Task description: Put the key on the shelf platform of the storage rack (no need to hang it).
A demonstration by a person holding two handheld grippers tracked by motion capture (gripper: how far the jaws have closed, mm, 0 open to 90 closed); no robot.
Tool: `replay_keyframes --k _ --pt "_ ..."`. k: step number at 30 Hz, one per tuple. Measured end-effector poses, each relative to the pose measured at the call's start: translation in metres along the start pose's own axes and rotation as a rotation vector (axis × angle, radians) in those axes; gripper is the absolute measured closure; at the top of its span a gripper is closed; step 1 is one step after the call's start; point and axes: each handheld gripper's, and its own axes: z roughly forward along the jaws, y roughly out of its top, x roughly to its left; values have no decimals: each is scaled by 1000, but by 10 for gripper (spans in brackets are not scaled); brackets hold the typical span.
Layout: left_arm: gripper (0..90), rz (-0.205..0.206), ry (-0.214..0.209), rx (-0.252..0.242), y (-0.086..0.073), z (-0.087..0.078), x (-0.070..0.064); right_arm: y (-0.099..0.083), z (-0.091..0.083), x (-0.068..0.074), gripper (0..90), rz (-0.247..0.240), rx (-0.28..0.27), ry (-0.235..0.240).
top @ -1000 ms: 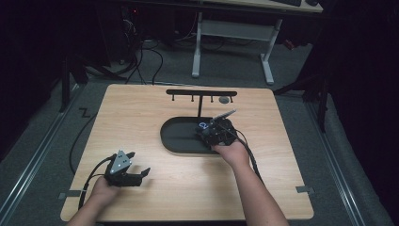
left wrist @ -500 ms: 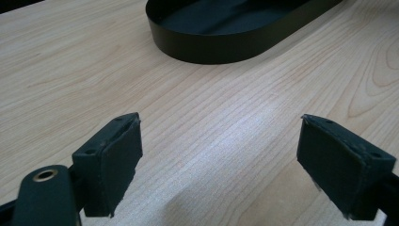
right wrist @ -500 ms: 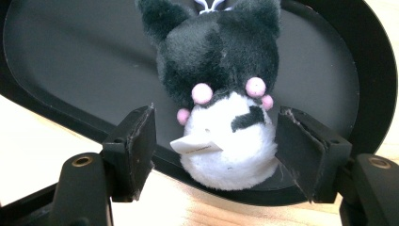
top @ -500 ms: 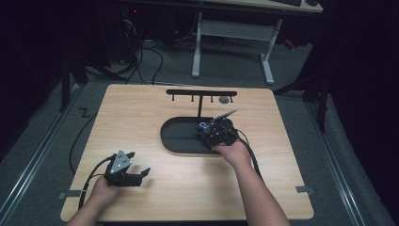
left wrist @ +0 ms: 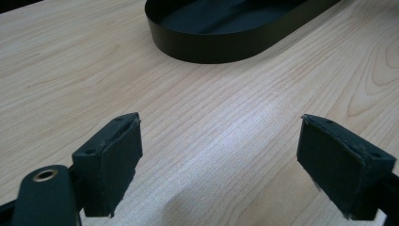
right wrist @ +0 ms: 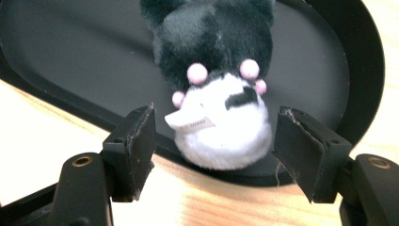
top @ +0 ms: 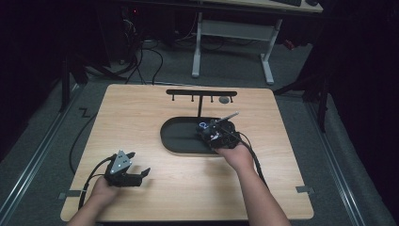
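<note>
A black and white plush toy (right wrist: 221,117) with pink beads lies in the black oval tray (right wrist: 70,56), against its near rim. My right gripper (right wrist: 216,120) is open around the toy, one jaw on each side with a small gap to each. From above, the right gripper (top: 212,133) hangs over the right end of the tray (top: 179,136), hiding most of the toy. My left gripper (top: 139,163) rests open at the table's front left, nothing between its jaws. The left gripper (left wrist: 221,141) view looks across bare wood at the tray (left wrist: 221,47).
A black rack (top: 200,93) with small hooks stands behind the tray, and a small round object (top: 225,100) lies near its right end. The wooden table (top: 141,113) ends close behind the rack. Cables trail from both grippers toward the front edge.
</note>
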Motion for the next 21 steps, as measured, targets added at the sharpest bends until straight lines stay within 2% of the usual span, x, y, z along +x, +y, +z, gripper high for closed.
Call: replay_keyframes --k 12,14,21 --pt "154 2 5 1 0 1 0 -30 -12 -7 273 -8 -74 2" --pt "154 2 6 1 0 1 -1 -38 -14 -9 264 -23 -92 0" --pt "154 4 7 4 0 1 -1 -66 -23 -18 243 -28 -156 -12"
